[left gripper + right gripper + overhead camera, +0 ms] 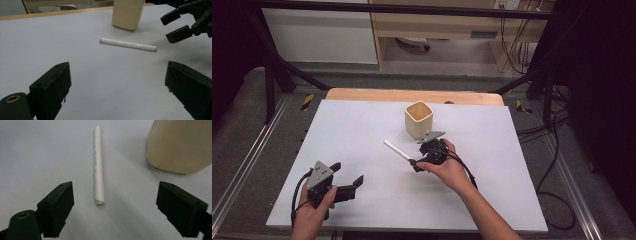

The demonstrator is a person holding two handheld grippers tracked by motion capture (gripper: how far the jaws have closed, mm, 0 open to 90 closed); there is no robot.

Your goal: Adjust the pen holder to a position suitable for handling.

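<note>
A white pen (pixel 397 149) lies on the white table sheet (pixel 362 125), slanting from upper left to lower right. Just behind it stands a cream square cup (pixel 419 119), upright and empty as far as I can see. My right gripper (pixel 414 165) is at the pen's near end with its jaws open. In the right gripper view the pen (pixel 98 165) runs away from the right gripper (pixel 116 187), its near tip lying ahead of the jaws and left of centre, untouched; the cup (pixel 180 145) is at the upper right. My left gripper (pixel 347 173) rests open near the front left, holding nothing.
In the left gripper view the left gripper (pixel 117 72) faces the pen (pixel 128 44), the cup (pixel 127 15) and the right gripper (pixel 173 26) across bare sheet. A wooden table edge (pixel 412 95) runs behind the sheet. Cables (pixel 557 200) lie on the floor at right.
</note>
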